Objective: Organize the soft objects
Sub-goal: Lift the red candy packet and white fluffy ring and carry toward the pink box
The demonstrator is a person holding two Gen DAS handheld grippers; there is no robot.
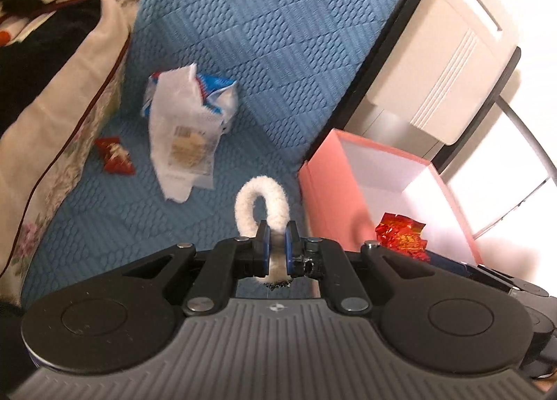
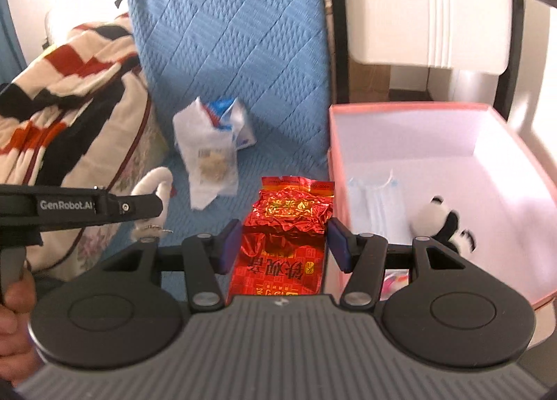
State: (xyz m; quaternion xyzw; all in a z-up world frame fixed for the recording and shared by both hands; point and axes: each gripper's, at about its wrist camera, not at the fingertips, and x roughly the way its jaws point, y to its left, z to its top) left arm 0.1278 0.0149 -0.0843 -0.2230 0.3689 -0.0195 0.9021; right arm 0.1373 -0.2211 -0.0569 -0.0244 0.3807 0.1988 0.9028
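left gripper [image 1: 277, 243]: pinched tight on white fuzzy loop [image 1: 261, 203], held above quilt [image 1: 243, 34] likely for carrying to box | right gripper [image 2: 283, 243]: clamped on red foil packet [image 2: 290, 226], just beside pink box [image 2: 504, 111], probably next in | box already holds mask [image 2: 377, 198], panda [image 2: 440, 219].

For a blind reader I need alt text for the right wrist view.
The right gripper holds a crinkled red foil packet beside an open pink box containing a panda plush and a face mask. White wrappers lie on the blue quilt.
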